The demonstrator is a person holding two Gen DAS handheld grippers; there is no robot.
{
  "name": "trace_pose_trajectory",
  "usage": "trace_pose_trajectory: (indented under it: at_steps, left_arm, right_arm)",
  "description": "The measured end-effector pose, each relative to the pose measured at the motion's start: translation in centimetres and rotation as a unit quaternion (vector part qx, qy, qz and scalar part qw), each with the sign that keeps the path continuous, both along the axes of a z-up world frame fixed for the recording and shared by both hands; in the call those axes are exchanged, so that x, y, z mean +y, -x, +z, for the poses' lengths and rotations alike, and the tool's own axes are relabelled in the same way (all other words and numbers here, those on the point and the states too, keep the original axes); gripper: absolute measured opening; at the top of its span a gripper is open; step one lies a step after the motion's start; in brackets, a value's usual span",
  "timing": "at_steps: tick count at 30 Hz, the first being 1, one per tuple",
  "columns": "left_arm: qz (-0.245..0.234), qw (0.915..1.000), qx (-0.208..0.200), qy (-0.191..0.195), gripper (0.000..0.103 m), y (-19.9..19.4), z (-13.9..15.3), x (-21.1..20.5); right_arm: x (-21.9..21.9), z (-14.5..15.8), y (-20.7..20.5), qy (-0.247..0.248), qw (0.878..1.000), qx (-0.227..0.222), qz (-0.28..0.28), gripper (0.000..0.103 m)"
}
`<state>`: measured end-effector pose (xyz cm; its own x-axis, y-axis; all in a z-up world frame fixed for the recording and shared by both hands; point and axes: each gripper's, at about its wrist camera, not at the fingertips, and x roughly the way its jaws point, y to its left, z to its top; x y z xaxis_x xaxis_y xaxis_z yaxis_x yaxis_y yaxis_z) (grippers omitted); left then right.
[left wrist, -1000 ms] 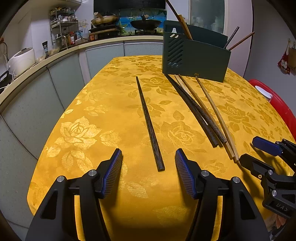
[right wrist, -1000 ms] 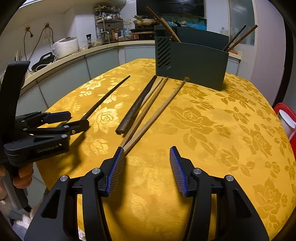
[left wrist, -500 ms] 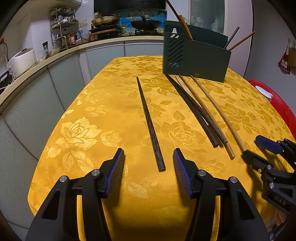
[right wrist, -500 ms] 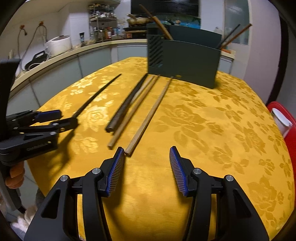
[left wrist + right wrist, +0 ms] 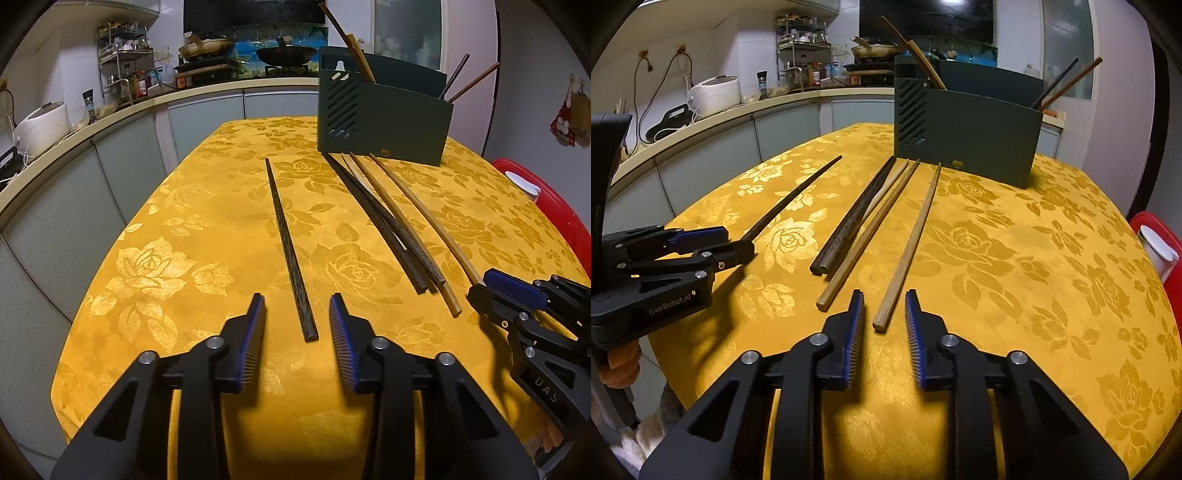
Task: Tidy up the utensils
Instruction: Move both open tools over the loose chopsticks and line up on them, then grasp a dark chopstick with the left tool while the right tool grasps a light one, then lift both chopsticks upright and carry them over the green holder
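While both of my grippers hang low over the yellow rose-patterned tablecloth (image 5: 207,221), their jaws have just been closing. My left gripper (image 5: 297,308) straddles the near end of a lone dark chopstick (image 5: 286,236); the blue pads stand clear of it on either side, so nothing is clamped. My right gripper (image 5: 884,306) sits the same way around the near end of a light wooden chopstick (image 5: 912,236), pads apart from the wood. Between those two lie a pair of dark chopsticks (image 5: 853,218) touching side by side, with another light chopstick (image 5: 871,229) beside them and a paler one mostly hidden under the dark pair (I see only a sliver). All point toward the dark green utensil holder (image 5: 975,144) at the table's far side, where several sticks lean out; its inside is hidden from me. A red object (image 5: 554,206) at the right edge is cut off, and I cannot make it out.
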<state>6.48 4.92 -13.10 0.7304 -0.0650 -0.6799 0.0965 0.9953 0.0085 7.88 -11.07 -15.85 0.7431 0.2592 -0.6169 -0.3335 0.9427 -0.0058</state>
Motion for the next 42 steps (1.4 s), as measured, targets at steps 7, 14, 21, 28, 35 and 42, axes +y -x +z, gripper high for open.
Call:
trace_pose_trajectory:
  at_steps: [7,14,21,28,35,42]
  left_arm:
    - [0.009,1.0,0.0,0.005,0.01,-0.1,0.0,0.4]
    - [0.0,1.0,0.004,-0.003,0.007,-0.2,0.2,0.3]
    - [0.001,1.0,-0.006,-0.006,0.007,0.0,2.0,0.7]
    - [-0.003,0.9979,-0.065,-0.002,0.007,1.3,6.9,1.2]
    - [-0.023,0.991,-0.132,-0.001,0.007,2.7,13.1,0.9]
    - [-0.042,0.984,-0.172,0.015,0.007,2.6,17.7,0.6]
  right_arm:
    - [-0.3,0.0,-0.3,-0.005,1.0,0.0,-0.005,0.012]
    - [-0.5,0.1,-0.5,-0.006,1.0,0.007,-0.007,0.008]
    - [-2.3,1.2,-0.7,-0.025,0.999,0.016,-0.023,0.007]
    - [-4.8,5.6,0.5,-0.056,0.997,-0.03,-0.031,0.007]
    - [-6.8,10.6,2.0,-0.087,0.992,-0.089,-0.027,0.007]
    - [-8.7,14.8,2.3,-0.116,0.985,-0.122,-0.028,0.007]
